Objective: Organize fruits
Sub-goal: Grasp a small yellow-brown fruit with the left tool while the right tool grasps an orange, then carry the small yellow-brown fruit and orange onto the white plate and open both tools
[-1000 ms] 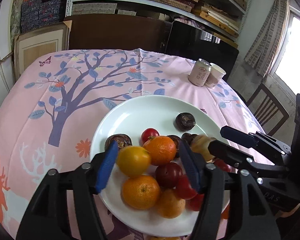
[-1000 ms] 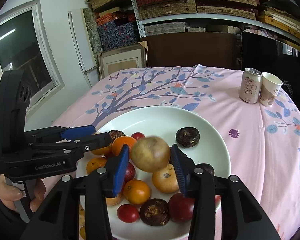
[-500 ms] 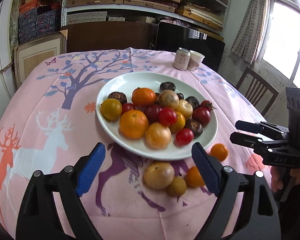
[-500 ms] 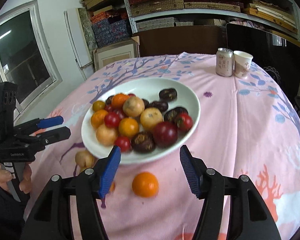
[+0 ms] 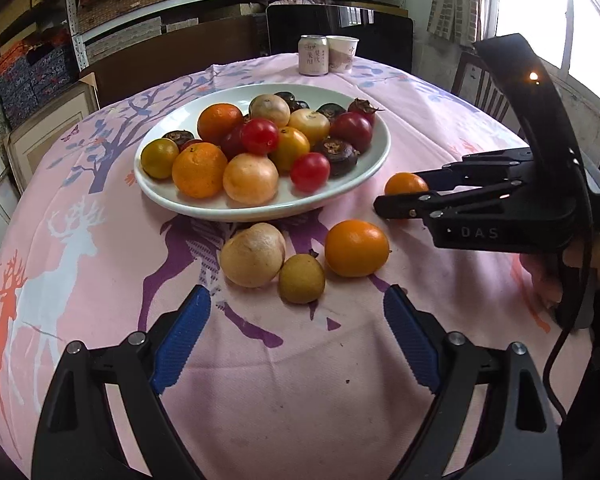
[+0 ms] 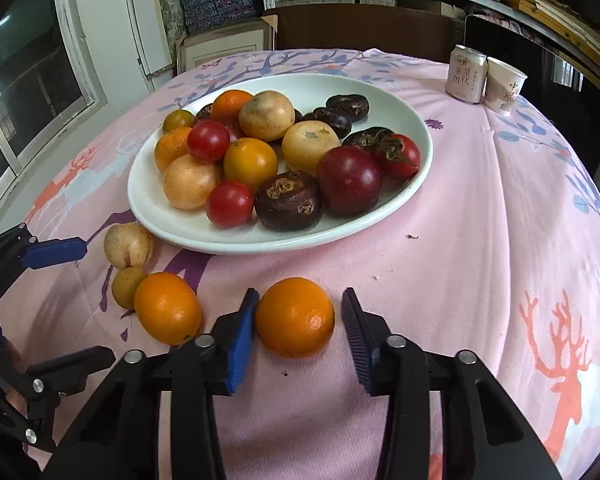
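- A wide white ceramic plate heaped with mixed fruit sits on a pink deer-print tablecloth.
- The right gripper straddles a round orange mandarin lying on the cloth before the plate; its jaws are closing, one pad at the peel, the other just clear.
- The left gripper stands wide apart and empty, near a small olive-yellow fruit.

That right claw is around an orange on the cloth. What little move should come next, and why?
Probably finish the squeeze. The right claw straddles the orange lying off the plate; its jaws are closing, the left pad at the peel, a gap on the other side. Once pinched, lift it toward the plate.
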`<move>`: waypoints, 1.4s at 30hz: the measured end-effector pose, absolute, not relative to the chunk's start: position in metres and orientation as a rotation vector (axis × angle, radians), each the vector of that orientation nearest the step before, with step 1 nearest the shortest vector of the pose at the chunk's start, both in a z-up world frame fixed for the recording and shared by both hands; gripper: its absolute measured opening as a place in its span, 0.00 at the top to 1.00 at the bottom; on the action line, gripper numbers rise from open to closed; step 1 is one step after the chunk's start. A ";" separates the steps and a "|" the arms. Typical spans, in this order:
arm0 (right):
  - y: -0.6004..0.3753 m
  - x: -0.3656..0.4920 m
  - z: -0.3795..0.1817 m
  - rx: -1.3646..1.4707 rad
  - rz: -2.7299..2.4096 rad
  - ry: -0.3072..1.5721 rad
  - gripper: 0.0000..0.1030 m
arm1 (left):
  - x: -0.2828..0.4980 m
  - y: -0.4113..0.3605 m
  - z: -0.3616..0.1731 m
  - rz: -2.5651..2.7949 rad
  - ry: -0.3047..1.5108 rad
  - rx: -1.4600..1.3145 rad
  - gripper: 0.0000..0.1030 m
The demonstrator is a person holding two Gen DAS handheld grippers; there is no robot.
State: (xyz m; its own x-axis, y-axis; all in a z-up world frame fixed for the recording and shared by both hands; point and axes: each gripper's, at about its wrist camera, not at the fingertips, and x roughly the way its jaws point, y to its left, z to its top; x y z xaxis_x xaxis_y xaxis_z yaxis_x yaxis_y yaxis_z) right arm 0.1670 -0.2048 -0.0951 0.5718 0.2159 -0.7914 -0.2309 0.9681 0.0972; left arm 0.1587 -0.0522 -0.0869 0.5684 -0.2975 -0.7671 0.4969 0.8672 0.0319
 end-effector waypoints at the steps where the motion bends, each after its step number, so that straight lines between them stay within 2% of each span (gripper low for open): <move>1: -0.207 0.167 -0.096 -0.007 0.266 0.923 0.65 | 0.160 -0.050 -0.087 -0.465 0.850 0.245 0.17; 3: -0.215 0.165 -0.094 0.041 0.263 0.905 0.65 | 0.163 -0.046 -0.088 -0.452 0.856 0.222 0.17; 5: -0.227 0.163 -0.090 0.103 0.272 0.877 0.65 | 0.165 -0.045 -0.087 -0.443 0.856 0.214 0.24; 7: -0.232 0.161 -0.090 0.126 0.279 0.875 0.65 | 0.165 -0.046 -0.088 -0.444 0.860 0.223 0.37; 12: -0.235 0.161 -0.089 0.144 0.287 0.873 0.65 | 0.167 -0.058 -0.094 -0.453 0.887 0.280 0.52; 14: -0.235 0.160 -0.088 0.144 0.291 0.869 0.65 | 0.169 -0.061 -0.096 -0.458 0.895 0.283 0.53; 16: -0.236 0.161 -0.088 0.150 0.293 0.869 0.65 | 0.173 -0.064 -0.098 -0.468 0.907 0.279 0.63; 32: -0.238 0.159 -0.087 0.161 0.299 0.862 0.65 | 0.180 -0.072 -0.104 -0.478 0.928 0.271 0.63; 33: -0.238 0.159 -0.087 0.164 0.298 0.862 0.65 | 0.180 -0.072 -0.103 -0.480 0.929 0.267 0.64; 36: -0.241 0.159 -0.088 0.173 0.296 0.864 0.65 | 0.179 -0.071 -0.103 -0.492 0.929 0.260 0.74; 42: -0.243 0.159 -0.089 0.186 0.295 0.868 0.65 | 0.170 -0.072 -0.098 -0.518 0.919 0.249 0.74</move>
